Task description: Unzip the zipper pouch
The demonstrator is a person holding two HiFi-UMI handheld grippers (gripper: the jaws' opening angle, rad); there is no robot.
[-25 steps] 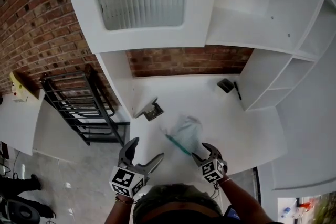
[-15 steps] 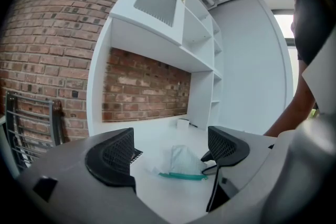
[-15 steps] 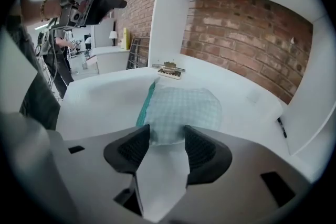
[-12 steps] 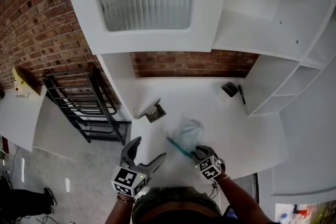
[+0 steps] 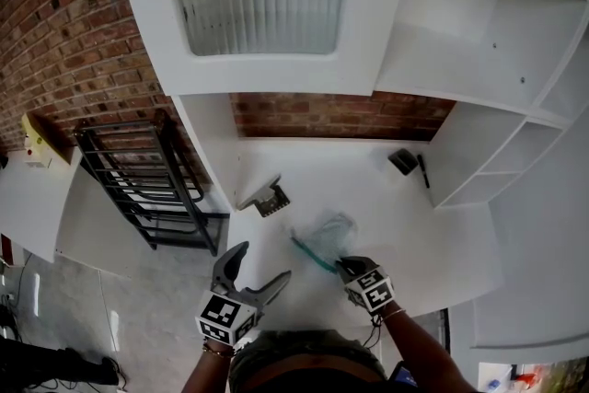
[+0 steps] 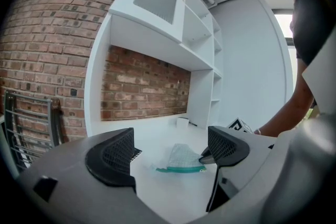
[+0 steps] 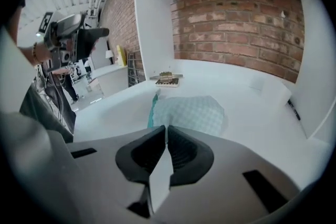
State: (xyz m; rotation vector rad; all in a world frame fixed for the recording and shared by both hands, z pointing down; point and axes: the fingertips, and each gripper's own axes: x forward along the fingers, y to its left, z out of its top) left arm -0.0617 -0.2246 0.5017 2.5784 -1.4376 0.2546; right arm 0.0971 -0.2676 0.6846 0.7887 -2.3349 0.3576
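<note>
A clear mesh zipper pouch [image 5: 328, 233] with a teal zipper [image 5: 311, 255] lies flat on the white desk [image 5: 304, 170]. My right gripper [image 5: 342, 265] is at the pouch's near corner, its jaws closed together on the pouch's edge. In the right gripper view the pouch [image 7: 191, 113] runs right up under the closed jaws of the right gripper [image 7: 166, 131]. The left gripper [image 5: 260, 262] hovers open to the left of the pouch, nothing between its fingers. The left gripper view shows the pouch [image 6: 181, 157] beyond its spread jaws.
A small metal object [image 5: 269, 195] lies further back on the desk. A black item [image 5: 401, 159] and a pen [image 5: 421, 168] sit at the back right by the white shelves [image 5: 497, 133]. A black metal rack [image 5: 138, 189] stands left of the desk.
The right gripper has closed its jaws at the pouch's near corner. The left gripper has stayed open in about the same place.
</note>
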